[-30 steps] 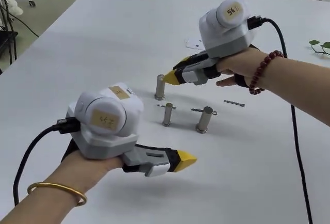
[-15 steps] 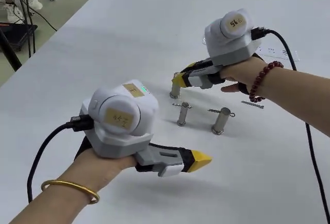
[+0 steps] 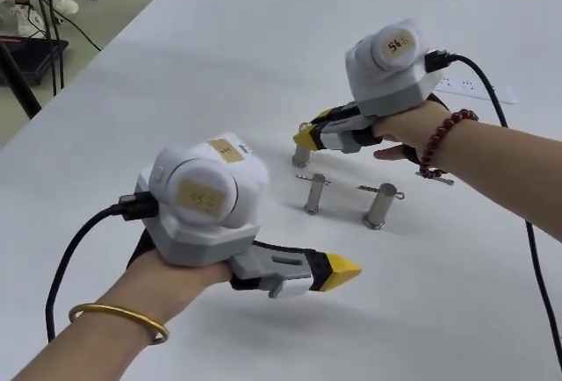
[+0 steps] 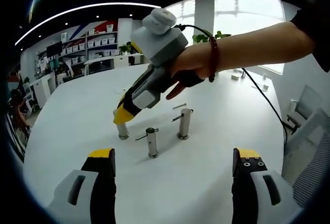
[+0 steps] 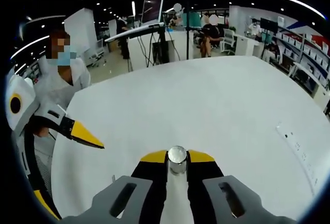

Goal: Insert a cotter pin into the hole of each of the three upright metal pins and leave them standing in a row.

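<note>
Two digits [image 3: 392,43], perhaps 54, top right gripper [image 3: 306,138] clasping pin [image 5: 177,158].

Bright, even light from ceiling strips [image 4: 93,8] overhead. My table [image 3: 219,39] reads near white, slightly washed. Soft shadow under my left gripper [image 3: 339,269]. Window [image 4: 242,12] blown out in left gripper view. Glint on metal pin [image 5: 177,155] top. Fisheye bends edges; centres sharp.
</note>
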